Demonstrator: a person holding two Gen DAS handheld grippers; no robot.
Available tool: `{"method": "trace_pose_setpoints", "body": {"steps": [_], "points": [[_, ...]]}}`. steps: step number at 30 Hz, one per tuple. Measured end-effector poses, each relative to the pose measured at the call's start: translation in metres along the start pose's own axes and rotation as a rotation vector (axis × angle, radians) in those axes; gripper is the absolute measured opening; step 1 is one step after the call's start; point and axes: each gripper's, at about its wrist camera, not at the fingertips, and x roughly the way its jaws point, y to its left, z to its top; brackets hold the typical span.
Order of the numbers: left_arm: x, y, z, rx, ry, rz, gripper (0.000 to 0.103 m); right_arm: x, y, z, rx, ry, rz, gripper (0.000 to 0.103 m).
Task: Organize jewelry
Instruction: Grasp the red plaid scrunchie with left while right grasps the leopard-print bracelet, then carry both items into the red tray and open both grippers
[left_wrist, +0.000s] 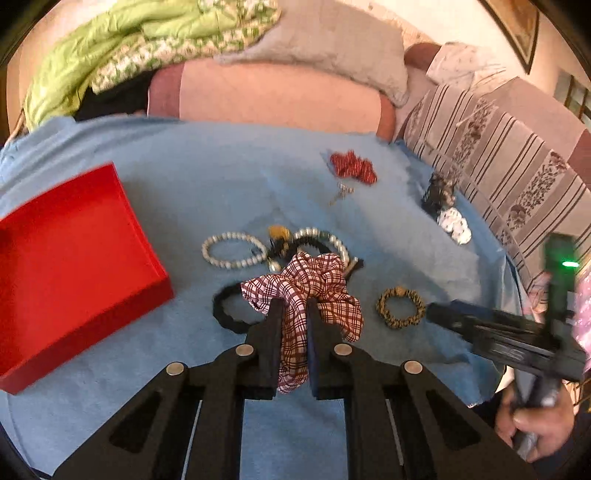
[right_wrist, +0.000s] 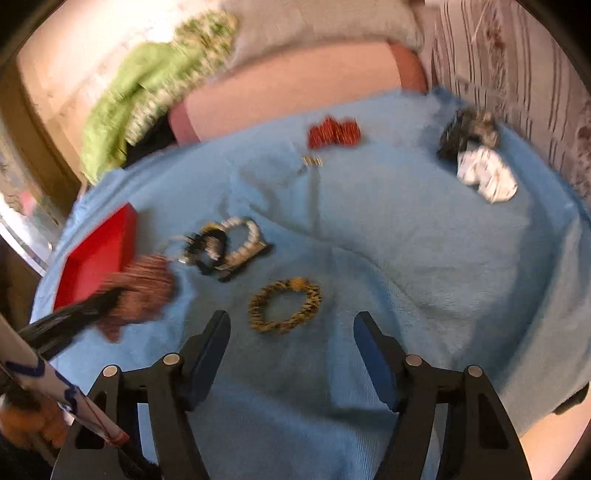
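left wrist view
left hand-held gripper (left_wrist: 293, 306): clenched on the checked scrunchie (left_wrist: 314, 291), which is pinched between the two black fingers and bunches up above them.
blue cloth (left_wrist: 184, 192): it covers the bed and all the small things lie on it.
red box (left_wrist: 74, 266): open, on the left side of the cloth, well apart from the scrunchie.
black hair band (left_wrist: 225, 314): lies just left of the scrunchie and partly under it.
pearl bracelet (left_wrist: 232, 250): a ring of pale beads, behind the scrunchie.
pile of clips and beads (left_wrist: 314, 240): right behind the scrunchie, touching it.
yellow and black band (left_wrist: 400, 307): a small ring to the right of the scrunchie, near the tip of the right hand-held gripper (left_wrist: 434, 310).
red bow (left_wrist: 352, 166): far back on the cloth.
white bits (left_wrist: 454, 225): at the right edge, beside a dark clip (left_wrist: 437, 192).
hand (left_wrist: 535, 424): holds the handle of the right tool at the lower right.

right wrist view
right hand-held gripper (right_wrist: 291, 325): released, its fingers stand wide apart with nothing between them.
yellow and black band (right_wrist: 284, 306): lies flat on the blue cloth (right_wrist: 406, 240), just ahead of the open fingers, not touched.
checked scrunchie (right_wrist: 144, 291): blurred, at the left, at the tip of the left hand-held gripper (right_wrist: 110, 299).
red box (right_wrist: 99, 254): behind the scrunchie at the left edge.
red bow (right_wrist: 334, 133): far back.
white bits (right_wrist: 487, 177): far right.
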Motion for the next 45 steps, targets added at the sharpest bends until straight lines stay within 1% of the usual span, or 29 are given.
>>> {"method": "trace_pose_setpoints", "body": {"steps": [2,3,4,5,6,7,8,12,15,19,23,26,30,33,36,42,45], "points": [[-0.002,0.003,0.005,0.006,-0.012,0.006,0.011,0.015,-0.005,0.003,0.023,0.037,-0.007,0.061],[-0.002,0.005,0.01,0.01,-0.02,0.003,0.011,0.021,-0.009,0.004,0.038,0.046,0.005,0.054],[-0.002,0.006,0.013,0.012,-0.028,0.004,0.011,0.027,-0.01,0.005,0.046,0.055,0.003,0.051],[-0.002,0.008,0.015,0.014,-0.036,0.007,0.011,0.032,-0.011,0.005,0.05,0.059,-0.004,0.044],[-0.004,0.011,0.018,0.016,-0.05,0.009,0.011,0.034,-0.01,0.007,0.042,0.047,-0.018,0.037],[-0.005,0.013,0.019,0.015,-0.059,0.008,0.011,0.035,-0.006,0.009,0.018,0.037,-0.024,0.014],[-0.005,0.016,0.021,0.015,-0.068,0.012,0.011,0.034,-0.003,0.009,0.002,0.032,-0.023,0.008],[-0.007,0.033,0.029,0.003,-0.095,0.03,0.011,0.019,0.014,0.008,-0.06,-0.038,-0.027,0.008],[-0.01,0.051,0.035,-0.023,-0.111,0.043,0.011,0.01,0.033,0.012,-0.095,-0.07,0.003,0.008],[-0.019,0.083,0.043,-0.077,-0.137,0.067,0.011,0.007,0.06,0.023,-0.118,-0.07,0.073,0.008],[-0.029,0.118,0.054,-0.107,-0.182,0.139,0.011,0.007,0.103,0.04,-0.161,-0.073,0.142,0.008],[-0.028,0.158,0.062,-0.175,-0.172,0.164,0.011,0.013,0.138,0.052,-0.199,-0.062,0.188,0.008],[-0.027,0.202,0.07,-0.237,-0.166,0.231,0.011,0.031,0.191,0.071,-0.246,-0.039,0.249,0.008],[-0.028,0.237,0.073,-0.302,-0.152,0.275,0.011,0.053,0.235,0.084,-0.278,-0.006,0.298,0.008],[-0.027,0.263,0.075,-0.357,-0.144,0.299,0.011,0.077,0.276,0.092,-0.303,0.028,0.332,0.008],[-0.02,0.288,0.075,-0.409,-0.122,0.34,0.011,0.13,0.34,0.108,-0.328,0.083,0.36,0.009],[-0.017,0.296,0.074,-0.437,-0.111,0.335,0.011,0.152,0.362,0.112,-0.338,0.094,0.35,0.009]]}}
